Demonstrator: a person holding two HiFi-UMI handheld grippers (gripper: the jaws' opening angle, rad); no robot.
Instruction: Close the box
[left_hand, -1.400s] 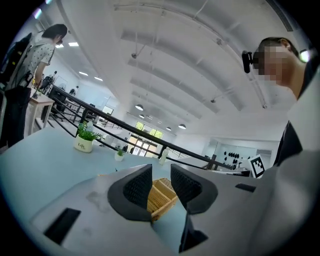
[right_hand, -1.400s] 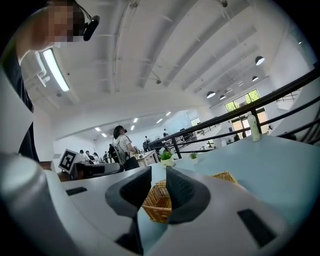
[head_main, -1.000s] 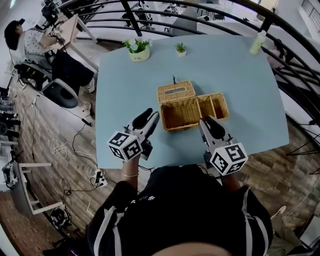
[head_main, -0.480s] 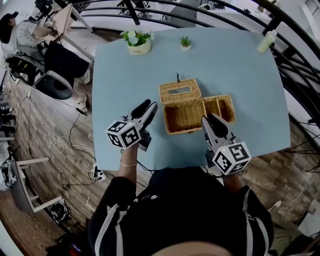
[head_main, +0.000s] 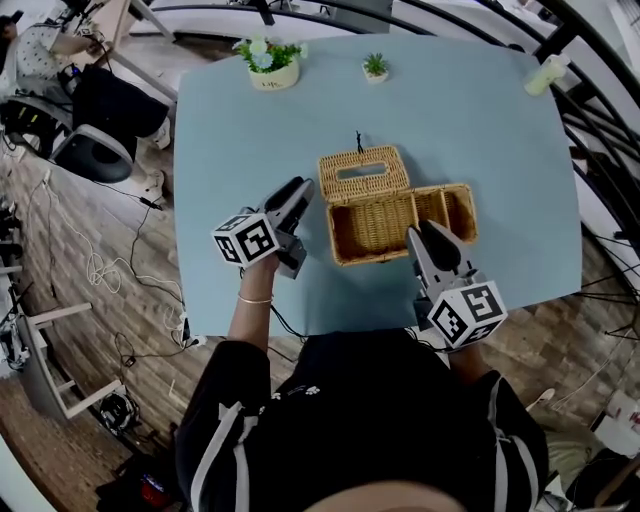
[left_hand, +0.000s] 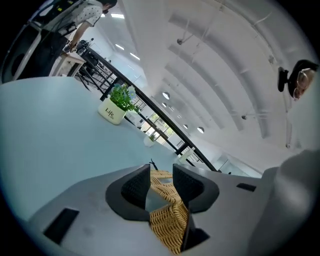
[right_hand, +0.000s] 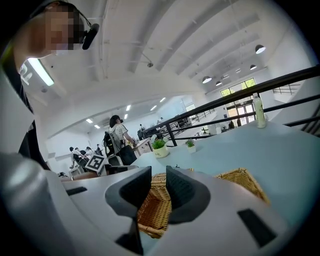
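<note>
Two grippers (head_main: 298, 190) (head_main: 421, 233), one box (head_main: 345, 206), two plants (head_main: 262, 58) (head_main: 376, 67), one bottle (head_main: 545, 76)

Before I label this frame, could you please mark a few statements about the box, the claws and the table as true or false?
1. The wicker box is open, with its lid laid back flat on the table. True.
2. The left claw is shut on the lid. False: its jaws have just been opening and stand apart, gripping nothing, beside the box's left side.
3. Two potted plants stand at the table's far edge. True.
4. The bottle lies inside the box. False: it stands at the table's far right corner, and the box is empty.
</note>
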